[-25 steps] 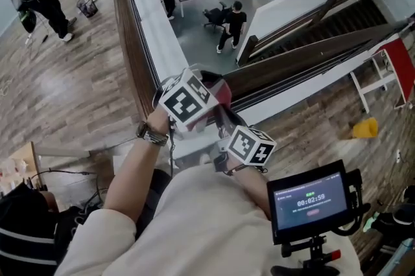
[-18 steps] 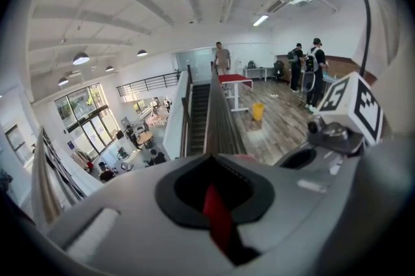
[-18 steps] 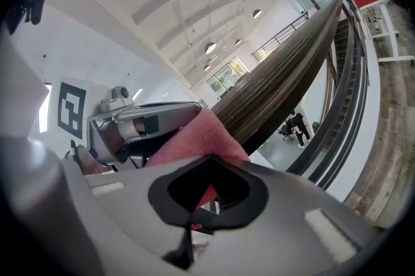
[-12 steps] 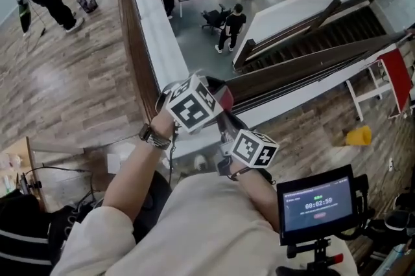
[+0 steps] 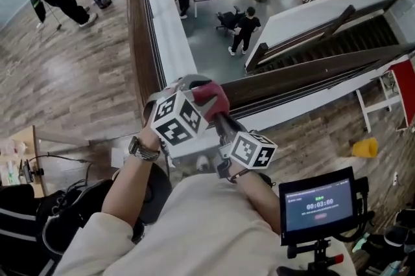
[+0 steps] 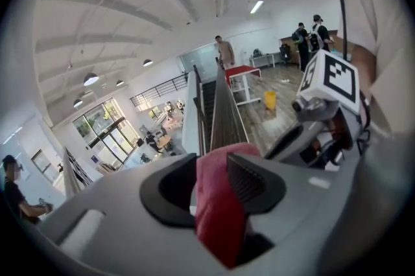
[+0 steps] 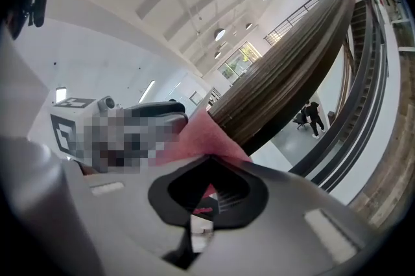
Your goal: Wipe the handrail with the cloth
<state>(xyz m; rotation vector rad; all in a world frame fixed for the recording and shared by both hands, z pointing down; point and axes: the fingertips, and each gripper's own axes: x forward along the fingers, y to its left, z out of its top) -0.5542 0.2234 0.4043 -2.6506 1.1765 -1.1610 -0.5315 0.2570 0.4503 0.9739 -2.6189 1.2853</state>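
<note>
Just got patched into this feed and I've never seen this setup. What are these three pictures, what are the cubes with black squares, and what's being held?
There is no robot arm: a person holds a gripper in each hand, and the marker cubes are part of those grippers. The head view looks steeply down from the person's head onto a wooden handrail at a balcony corner. The other two pictures come from cameras riding on each gripper, looking along its jaws. The right gripper has its jaws shut on a red cloth at the handrail. The left gripper has just been opening its jaws; they stand apart with the same cloth between them. The small screen at lower right shows a timer.
</note>
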